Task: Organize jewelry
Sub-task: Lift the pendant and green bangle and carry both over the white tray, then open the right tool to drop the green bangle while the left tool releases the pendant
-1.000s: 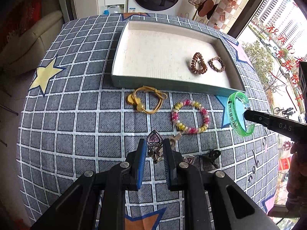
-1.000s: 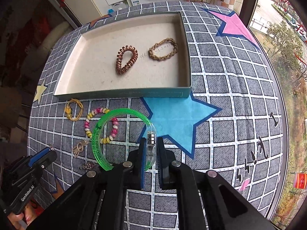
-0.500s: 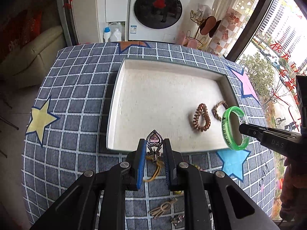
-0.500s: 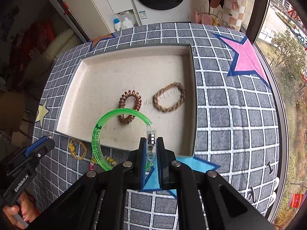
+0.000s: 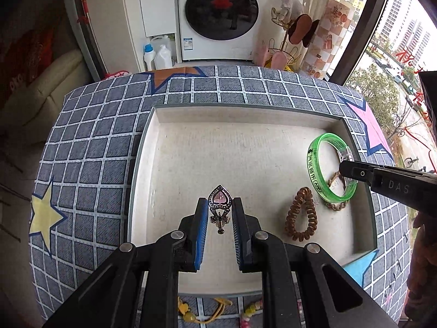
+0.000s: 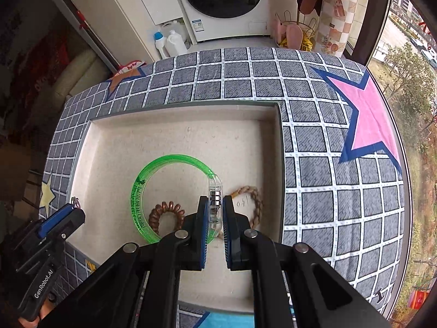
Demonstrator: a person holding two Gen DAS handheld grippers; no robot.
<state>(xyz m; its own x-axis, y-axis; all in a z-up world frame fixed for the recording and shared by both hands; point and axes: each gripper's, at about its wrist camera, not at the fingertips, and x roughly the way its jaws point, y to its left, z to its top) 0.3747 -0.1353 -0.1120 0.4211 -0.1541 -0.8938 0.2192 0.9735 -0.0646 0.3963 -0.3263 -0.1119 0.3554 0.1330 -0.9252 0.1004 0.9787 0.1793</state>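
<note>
Pendant [image 5: 220,201]: heart-shaped, pink stone, pinched between the pads of the left claw [image 5: 218,213]; it hangs over the tray's near-left floor, not yet set down.
Bangle [image 6: 169,199]: clear green, clasp clamped in the right claw [image 6: 215,213]; the ring stands roughly on edge over the tray's right part, above the two pieces lying there.
Left claw state: narrow, closed on the pendant.
Right claw state: nearly closed, gripping the bangle's clasp.
Tray [image 5: 142,164]: shallow, pale floor, on the checked tabletop [image 5: 90,164].
Done: coil band [image 5: 300,221] and braided bracelet [image 5: 337,205] lie on the tray floor, close beside each other at its right end.
In hand: two pieces carried over the tray; judged ready for release, lowering first being the safer course since the bangle may roll.
Left to do: yellow cord piece [image 5: 202,313] and bead bracelet [image 5: 252,310] lie on the tabletop just outside the tray's near wall.
Progress, judged: about half, two in, two arriving, at least two outstanding.
Left view only: the pendant in full, the outstanding pieces, the bangle's printed lettering side-on.
Right view only: the clasp's metal inserts between the pads, the tray's far right corner. The pendant shows only as a tip at the left claw's end, and the outstanding pieces are hidden.
</note>
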